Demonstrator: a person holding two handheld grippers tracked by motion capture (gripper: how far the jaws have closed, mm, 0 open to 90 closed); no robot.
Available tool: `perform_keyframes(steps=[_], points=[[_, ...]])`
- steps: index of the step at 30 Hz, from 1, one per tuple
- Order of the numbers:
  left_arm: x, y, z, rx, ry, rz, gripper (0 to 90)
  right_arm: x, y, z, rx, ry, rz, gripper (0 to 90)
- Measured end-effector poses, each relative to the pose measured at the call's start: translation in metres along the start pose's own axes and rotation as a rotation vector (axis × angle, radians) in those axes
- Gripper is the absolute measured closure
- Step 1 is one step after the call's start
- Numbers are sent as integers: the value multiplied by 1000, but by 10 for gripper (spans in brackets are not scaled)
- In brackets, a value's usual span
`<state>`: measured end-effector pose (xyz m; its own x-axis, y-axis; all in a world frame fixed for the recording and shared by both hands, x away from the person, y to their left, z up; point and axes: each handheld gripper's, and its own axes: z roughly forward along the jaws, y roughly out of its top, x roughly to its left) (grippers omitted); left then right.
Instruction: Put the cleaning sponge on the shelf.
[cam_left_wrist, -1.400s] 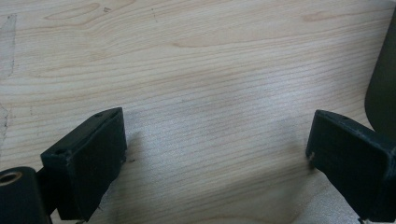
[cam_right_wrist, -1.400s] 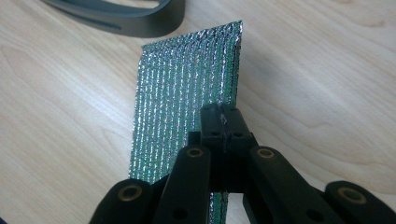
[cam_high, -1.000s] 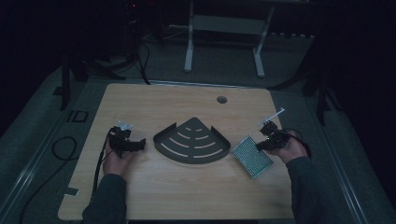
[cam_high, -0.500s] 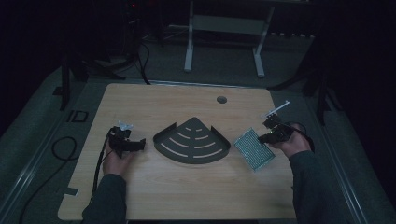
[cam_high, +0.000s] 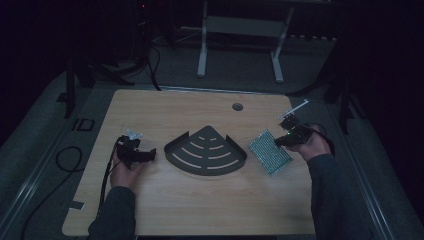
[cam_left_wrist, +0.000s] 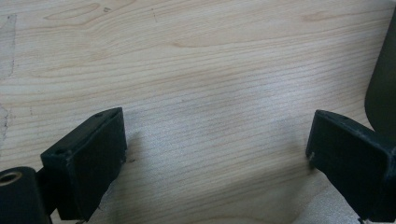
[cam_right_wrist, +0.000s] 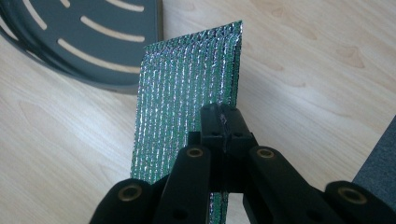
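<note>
A shiny green-silver sponge pad (cam_high: 270, 152) hangs tilted just above the table's right side, gripped at its near edge by my right gripper (cam_high: 283, 140). In the right gripper view the jaws of my right gripper (cam_right_wrist: 223, 117) are pinched together on the ribbed pad (cam_right_wrist: 187, 93), which stands up off the wood. A dark slotted corner shelf (cam_high: 206, 151) lies flat in the middle of the table; its curved rim (cam_right_wrist: 84, 46) shows beyond the pad. My left gripper (cam_high: 149, 154) rests on the table left of the shelf, jaws wide apart over bare wood (cam_left_wrist: 215, 149), holding nothing.
The wooden table (cam_high: 200, 210) has a round cable hole (cam_high: 237, 106) at the back. A cable (cam_high: 105, 175) trails from the left gripper over the table's left edge. A white stand (cam_high: 240, 30) is on the floor behind. The shelf's edge (cam_left_wrist: 383, 88) lies right of the left jaws.
My right gripper has lifted the sponge pad's near edge and drawn slightly right and back, tilting the pad up off the wood. The left gripper and the shelf have stayed put.
</note>
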<state>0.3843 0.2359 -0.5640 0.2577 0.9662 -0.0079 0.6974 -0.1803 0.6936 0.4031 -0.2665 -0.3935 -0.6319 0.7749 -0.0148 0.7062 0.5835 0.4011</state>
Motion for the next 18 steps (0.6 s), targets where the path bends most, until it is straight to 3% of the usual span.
perform_keyframes(steps=[18], points=[[0, 0, 0, 1, -1, -1, 55, 6, 25, -3, -22, 13, -14, 898]])
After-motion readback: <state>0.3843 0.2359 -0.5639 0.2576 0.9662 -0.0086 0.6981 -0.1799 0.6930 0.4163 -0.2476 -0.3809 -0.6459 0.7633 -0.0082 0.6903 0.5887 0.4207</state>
